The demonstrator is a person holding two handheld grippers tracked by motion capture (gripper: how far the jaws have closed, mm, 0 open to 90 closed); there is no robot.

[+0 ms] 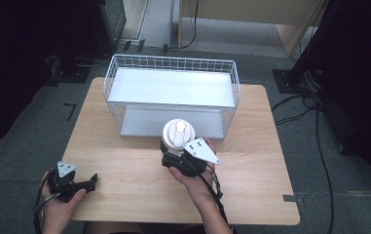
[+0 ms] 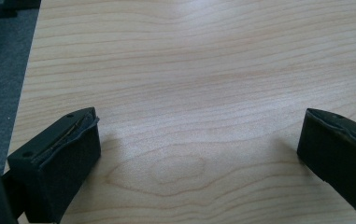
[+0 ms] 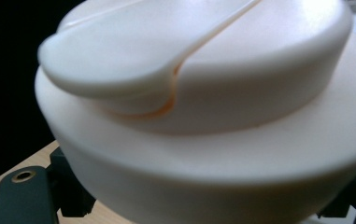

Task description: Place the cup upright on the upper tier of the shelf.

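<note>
A white container [image 1: 177,132] with a rounded flip-top lid is held just above the wooden table [image 1: 256,161], in front of the wire basket. My right gripper [image 1: 174,152] is shut on its lower body from the near side. In the right gripper view the lid [image 3: 203,93] is very close, and a black jaw pad presses at each bottom corner of the container, with my right gripper [image 3: 185,205] around it. My left gripper [image 1: 93,181] rests low at the table's near left corner. Its jaws stand wide apart over bare wood in the left gripper view [image 2: 199,154], with nothing between them.
A white wire basket [image 1: 171,59] with an upper and a lower grey shelf stands at the back middle of the table. Dark equipment, cables and grey carpet surround the table. Bare wood lies to the right of the container and between the two hands.
</note>
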